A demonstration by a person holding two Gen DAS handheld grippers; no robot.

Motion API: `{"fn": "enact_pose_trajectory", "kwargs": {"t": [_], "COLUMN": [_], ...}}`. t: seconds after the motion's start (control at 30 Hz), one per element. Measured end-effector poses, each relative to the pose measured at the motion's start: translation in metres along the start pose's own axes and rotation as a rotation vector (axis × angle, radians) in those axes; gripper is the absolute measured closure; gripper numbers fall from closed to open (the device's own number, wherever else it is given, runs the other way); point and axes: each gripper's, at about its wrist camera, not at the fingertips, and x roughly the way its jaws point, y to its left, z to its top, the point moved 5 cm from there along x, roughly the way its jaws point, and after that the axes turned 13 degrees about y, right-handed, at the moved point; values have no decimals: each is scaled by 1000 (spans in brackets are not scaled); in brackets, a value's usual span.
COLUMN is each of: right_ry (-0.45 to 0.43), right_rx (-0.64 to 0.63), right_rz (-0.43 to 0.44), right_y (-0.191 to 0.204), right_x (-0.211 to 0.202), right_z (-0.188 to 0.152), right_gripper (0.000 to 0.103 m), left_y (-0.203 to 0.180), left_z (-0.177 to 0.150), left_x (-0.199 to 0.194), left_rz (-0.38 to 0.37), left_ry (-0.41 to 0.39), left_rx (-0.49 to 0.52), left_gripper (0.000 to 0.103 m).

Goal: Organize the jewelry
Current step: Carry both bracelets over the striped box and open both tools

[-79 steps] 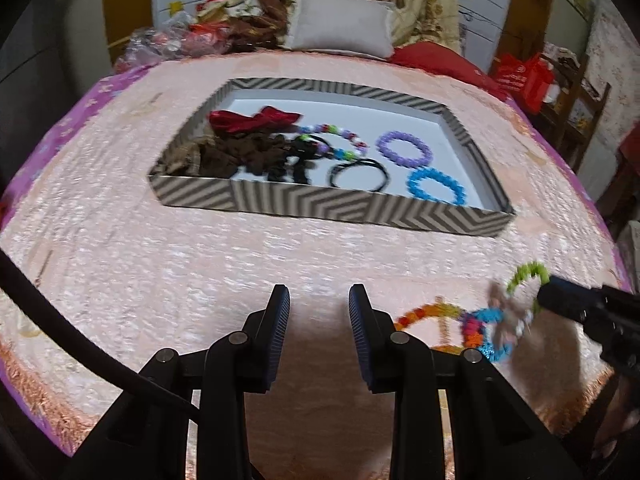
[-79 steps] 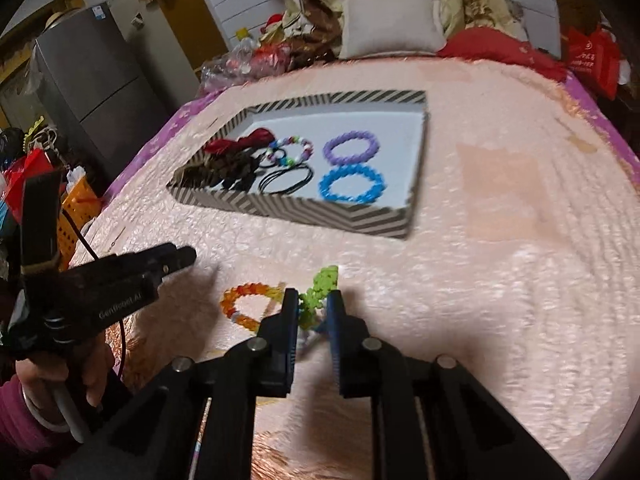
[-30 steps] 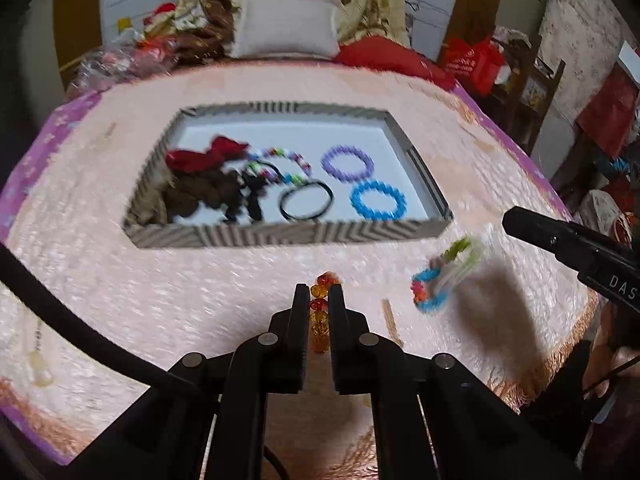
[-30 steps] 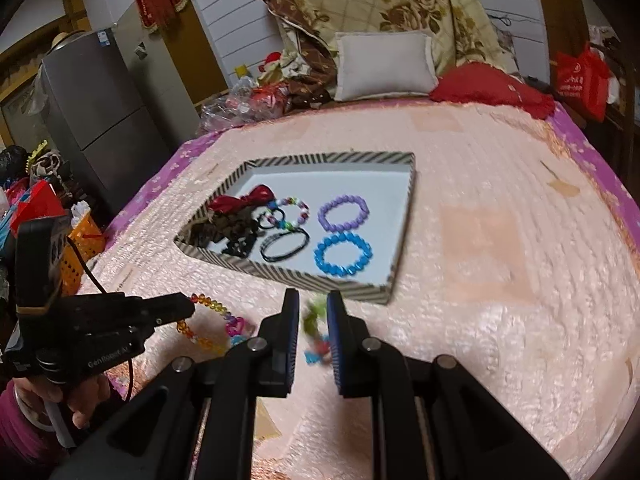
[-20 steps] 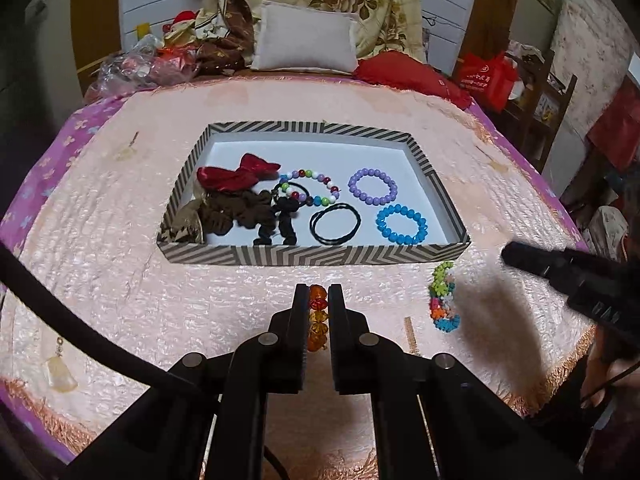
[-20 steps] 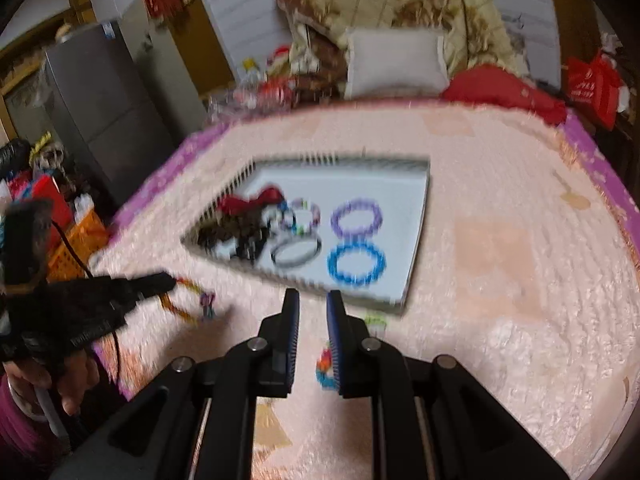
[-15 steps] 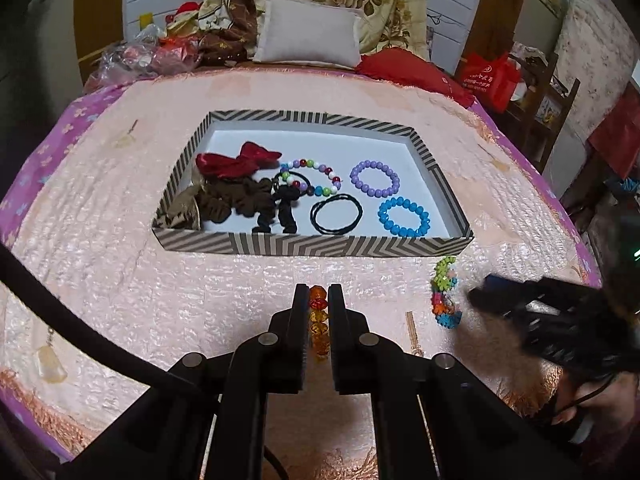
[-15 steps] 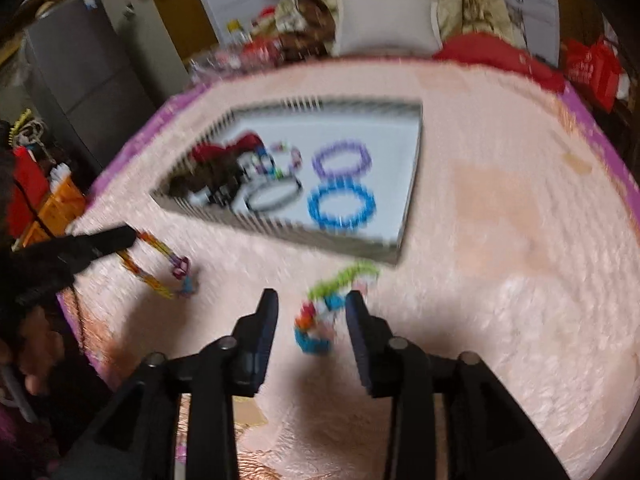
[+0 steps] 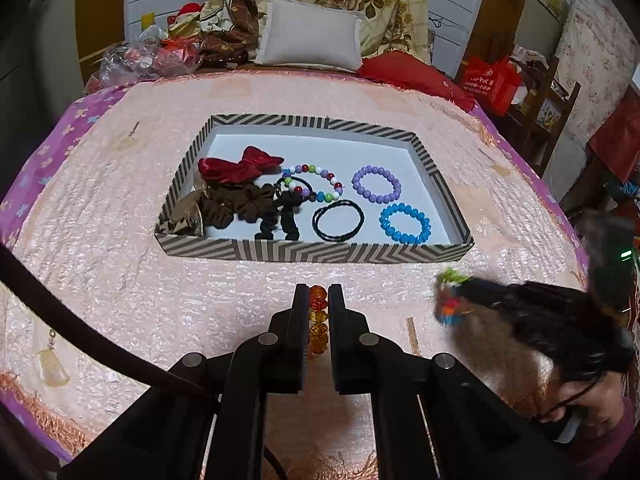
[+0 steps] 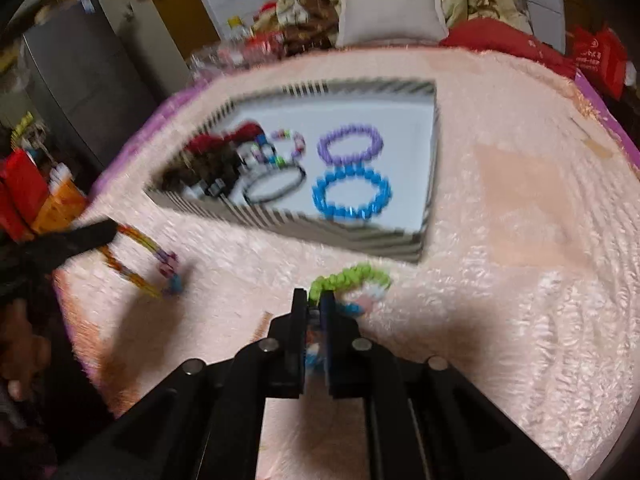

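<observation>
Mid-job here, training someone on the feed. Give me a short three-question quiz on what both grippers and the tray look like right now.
1. True or false: the left gripper is shut on an orange bead bracelet.
2. Which bracelet lies nearest the tray's front right corner? A purple bracelet, B blue bracelet, C black hair tie.
3. What does the right gripper hold?

Key: 1 true. 2 B. 3 A multicoloured bracelet with green beads, outside the tray.
</observation>
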Motion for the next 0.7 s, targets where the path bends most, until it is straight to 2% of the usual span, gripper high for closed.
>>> {"fn": "enact_pose_trajectory", "kwargs": {"t": [0.23,0.37,0.7], "right_ry": [-96,-131,-143], "right_rx": [3,-10,-2], "right_rz": [101,86,77], "right_y": [13,18,16], "right_x": [-45,-56,-51], "right_z": [25,41,67], "right_gripper": [97,97,97], "left_y": [-2,-1,4], "left_z": [15,31,57], "left_x": [-15,-26,-28], "left_rz": [-4,-4,43], "left_ry": [-24,-43,-56], "left_rx": [3,6,5], "left_gripper": [100,100,100]}}
